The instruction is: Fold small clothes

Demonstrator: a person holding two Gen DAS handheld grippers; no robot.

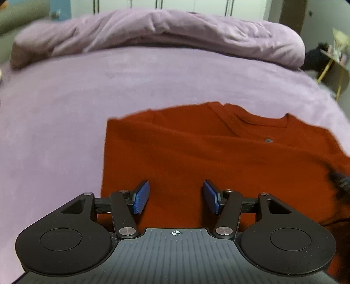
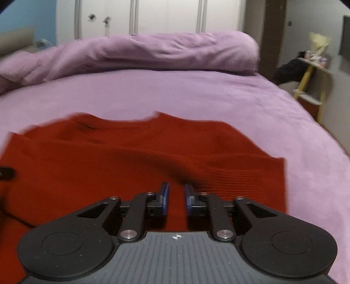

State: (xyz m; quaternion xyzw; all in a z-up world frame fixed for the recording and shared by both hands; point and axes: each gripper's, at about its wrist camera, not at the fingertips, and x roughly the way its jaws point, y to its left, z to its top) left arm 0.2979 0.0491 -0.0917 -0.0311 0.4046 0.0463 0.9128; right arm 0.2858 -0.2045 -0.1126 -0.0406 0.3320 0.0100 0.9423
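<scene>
Left tool (image 1: 176, 192) sits nearest in its own view: jaws well apart, nothing between the blue pads (image 1: 142, 196); red cloth shows through the gap. Cannot tell if the tips touch the cloth.

Right tool (image 2: 176, 194): jaws drawn close, with a narrow slot between the pads and red cloth visible in the slot. A blurred ridge of cloth rises just beyond the right-hand pad; no pinch can be made out.

Red shirt (image 1: 196, 148) lies spread on the bed (image 1: 65, 109), under and ahead of both tools. Its collar lies at the far edge, with a small button (image 1: 268, 140) just below it. One side looks folded inward along a straight edge. From the right wrist view the shirt (image 2: 109, 163) looks blurred.

Beyond it lies bare lilac sheet, then a bunched lilac duvet (image 1: 153, 30) across the far side of the bed.

Farthest away are white wardrobe doors (image 2: 170, 15) and, to the right, a yellow-legged stand (image 2: 306, 78) with clutter on top.
</scene>
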